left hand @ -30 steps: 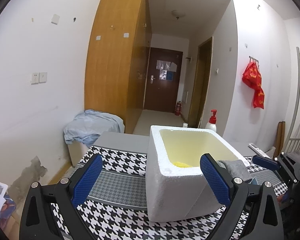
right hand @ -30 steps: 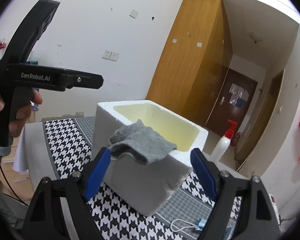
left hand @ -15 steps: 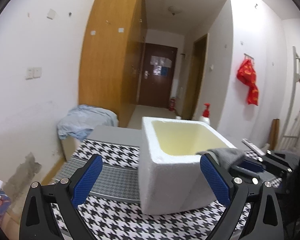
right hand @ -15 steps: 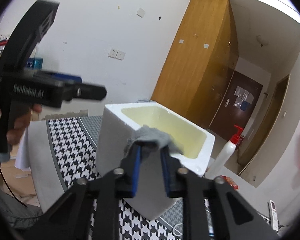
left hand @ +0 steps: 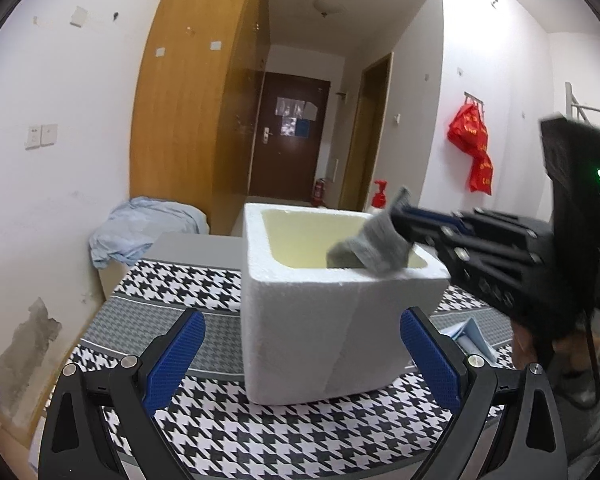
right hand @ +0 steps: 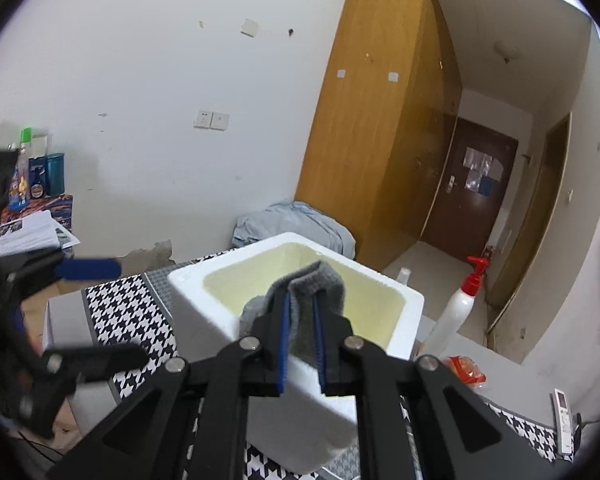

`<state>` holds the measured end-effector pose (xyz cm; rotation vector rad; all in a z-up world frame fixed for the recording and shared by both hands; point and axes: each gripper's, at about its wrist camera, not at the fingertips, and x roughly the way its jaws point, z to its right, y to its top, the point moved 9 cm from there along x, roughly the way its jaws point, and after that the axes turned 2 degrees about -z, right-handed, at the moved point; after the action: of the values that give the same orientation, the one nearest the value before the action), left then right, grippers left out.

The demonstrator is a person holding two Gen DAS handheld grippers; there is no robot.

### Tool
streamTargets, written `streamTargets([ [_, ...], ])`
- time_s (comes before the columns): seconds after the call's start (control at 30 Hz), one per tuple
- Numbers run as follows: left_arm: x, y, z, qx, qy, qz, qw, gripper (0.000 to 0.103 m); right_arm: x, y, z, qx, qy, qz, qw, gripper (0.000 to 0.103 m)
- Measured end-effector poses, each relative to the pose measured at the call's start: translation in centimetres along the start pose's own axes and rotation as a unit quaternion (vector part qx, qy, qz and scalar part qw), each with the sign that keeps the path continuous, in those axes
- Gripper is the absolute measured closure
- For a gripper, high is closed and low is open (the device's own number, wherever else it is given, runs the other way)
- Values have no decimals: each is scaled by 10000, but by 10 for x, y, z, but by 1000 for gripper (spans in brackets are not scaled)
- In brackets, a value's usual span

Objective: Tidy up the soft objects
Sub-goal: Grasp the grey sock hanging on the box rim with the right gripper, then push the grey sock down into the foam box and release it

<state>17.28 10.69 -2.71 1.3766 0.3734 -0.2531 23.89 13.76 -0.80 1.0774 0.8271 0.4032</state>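
The right gripper, jaws clamped on the grey cloth, holds it over the foam box rim, while the left gripper, jaws apart, waits empty before the box's near wall.

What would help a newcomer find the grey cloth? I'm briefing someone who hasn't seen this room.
Find the white foam box on the black-and-white checked tablecloth. At its open top, the right tongs pinch the grey cloth. It is the only grey, fuzzy thing there, held up off the rim.
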Motion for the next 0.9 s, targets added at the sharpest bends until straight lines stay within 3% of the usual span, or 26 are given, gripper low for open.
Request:
streamTargets([
  [0.2, 3, -1, 8, 54, -106, -44, 9999, 5, 7, 5, 16, 384, 39, -76, 9992, 88],
  [0.23, 4, -1, 9, 64, -124, -54, 9999, 5, 7, 5, 19, 471, 10, -77, 9989, 79],
  [0.27, 4, -1, 10, 75, -134, -60, 9999, 5, 6, 5, 21, 544, -7, -70, 9985, 55],
  [0.33, 5, -2, 12, 98, -150, -70, 9998, 5, 3, 5, 28, 678, -1, -58, 9977, 19],
  [0.9, 10, -2, 39, 270, -293, -119, 9991, 5, -37, 5, 46, 992, -83, 190, 9949, 17],
])
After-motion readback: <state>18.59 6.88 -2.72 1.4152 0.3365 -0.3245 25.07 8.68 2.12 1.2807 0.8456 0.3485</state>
